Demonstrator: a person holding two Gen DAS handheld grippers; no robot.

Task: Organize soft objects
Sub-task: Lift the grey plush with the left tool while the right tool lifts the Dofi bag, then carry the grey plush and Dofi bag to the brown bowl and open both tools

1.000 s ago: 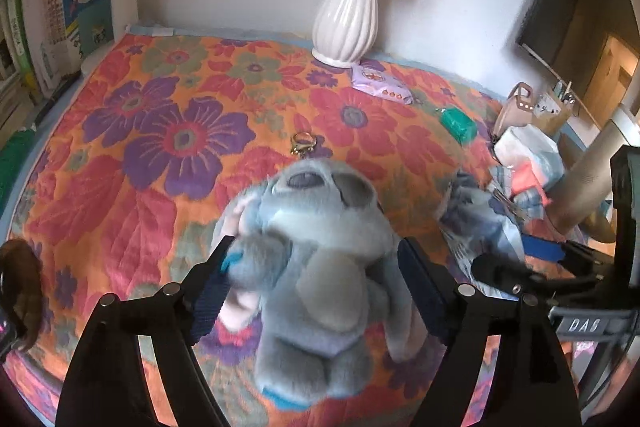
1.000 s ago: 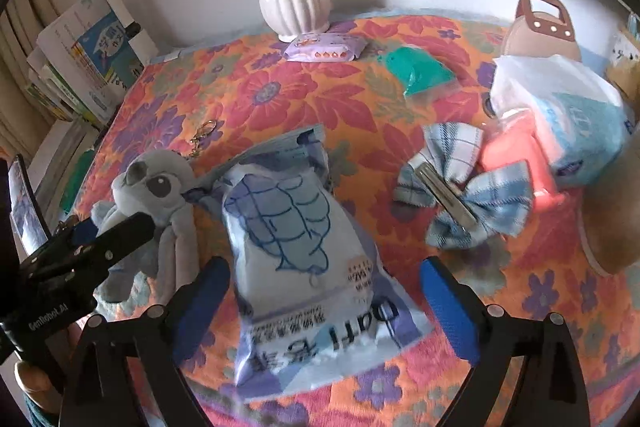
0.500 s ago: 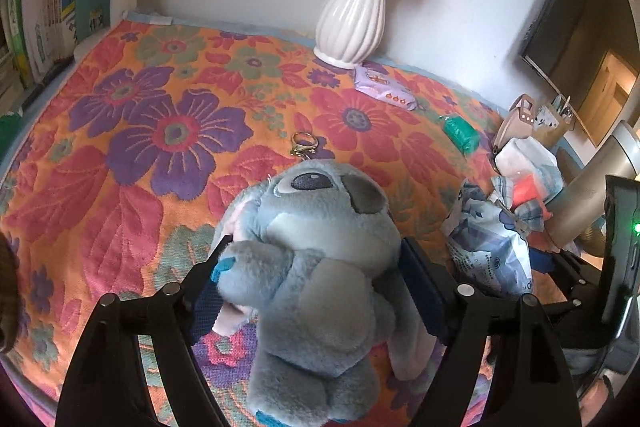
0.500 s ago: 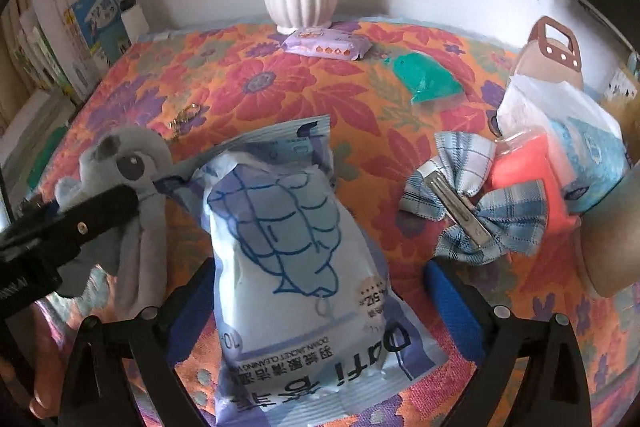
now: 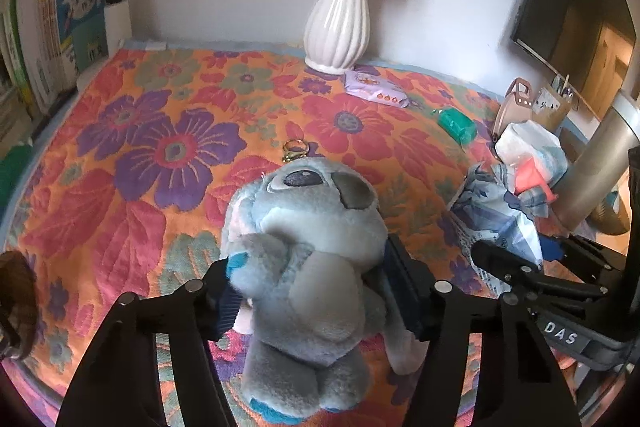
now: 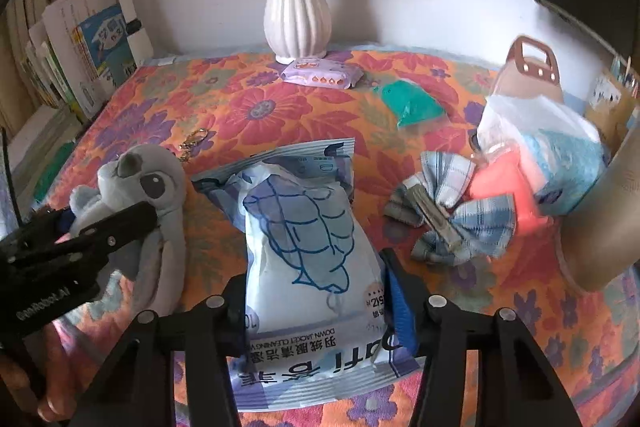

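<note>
My left gripper [image 5: 312, 287] is shut on a grey-blue plush toy [image 5: 308, 247] and holds it by the body above the flowered cloth [image 5: 120, 163]. The toy also shows in the right wrist view [image 6: 144, 187], with a gold key ring [image 6: 192, 143] behind it. My right gripper [image 6: 316, 299] is shut on a blue and white wipes packet [image 6: 304, 247] that lies on the cloth. The packet and the right gripper show at the right of the left wrist view [image 5: 504, 227].
A white vase [image 6: 296, 15] stands at the back by a purple tissue pack [image 6: 320, 75]. A green pouch [image 6: 412, 103], a plaid bow clip [image 6: 444, 219], a coral item and a plastic bag [image 6: 540, 147] lie right. Books [image 6: 80, 59] line the left.
Both grippers have closed: the left jaws squeezed in on the plush toy, the right jaws closed on the wipes packet. The left gripper lifted the toy slightly.
</note>
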